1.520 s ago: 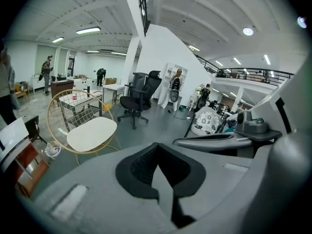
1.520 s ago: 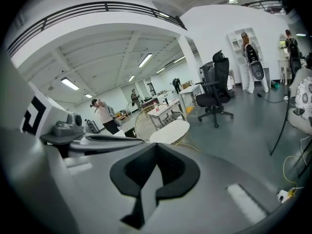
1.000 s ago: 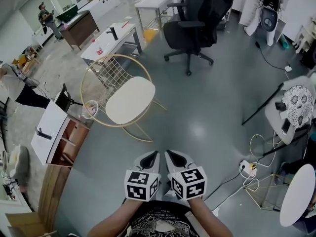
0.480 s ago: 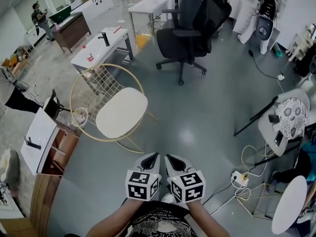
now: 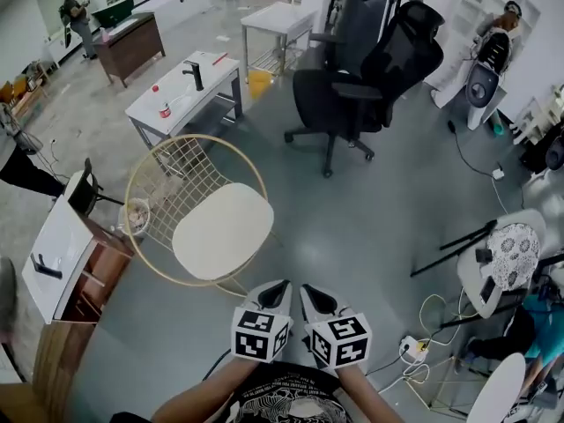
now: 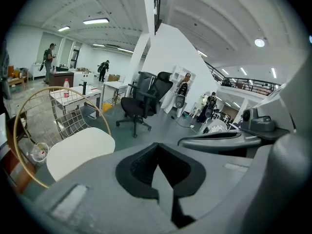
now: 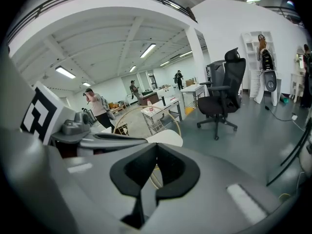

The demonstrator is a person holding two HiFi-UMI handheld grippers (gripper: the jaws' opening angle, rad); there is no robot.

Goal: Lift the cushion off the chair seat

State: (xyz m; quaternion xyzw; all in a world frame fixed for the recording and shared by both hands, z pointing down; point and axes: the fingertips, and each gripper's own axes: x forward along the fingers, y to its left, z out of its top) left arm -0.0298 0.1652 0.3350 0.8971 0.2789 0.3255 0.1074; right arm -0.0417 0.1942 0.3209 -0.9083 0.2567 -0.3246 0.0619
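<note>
Your left hand-held gripper [image 5: 282, 286] and your right hand-held gripper [image 5: 307, 289] are side by side at the bottom of the head view. Both are clenched. In each gripper view the two dark pads meet at their tips, and nothing is between them.

The white cushion [image 5: 222, 232] lies flat on the seat of the gold wire chair [image 5: 167, 174]. It is ahead of both hand-held grippers and a little to the left, near them but apart. Neither one touches it.

In the left gripper view you see the cushion [image 6: 80, 152] almost whole, to the left of the closed jaws. The round chair frame [image 6: 22, 126] stands around it, and the body of the right hand-held gripper fills the right side. In the right gripper view only a small piece of the cushion [image 7: 165, 138] shows, just above the jaw tips. The rest is behind the left hand-held gripper, whose marker cube is at the left edge. Only the head view shows your forearms, the cabinet [image 5: 57, 241] with a white top at the left and the cables [image 5: 427, 320] on the floor at the right.

You can count one cushion, one wire chair and two hand-held grippers, each with one marker cube. One black office chair [image 5: 352, 86] stands beyond the wire chair. Behind the wire chair are two white worktops, the near worktop [image 5: 181, 91] with a small bottle [image 5: 164, 110] on it and the far worktop [image 5: 278, 16].
</note>
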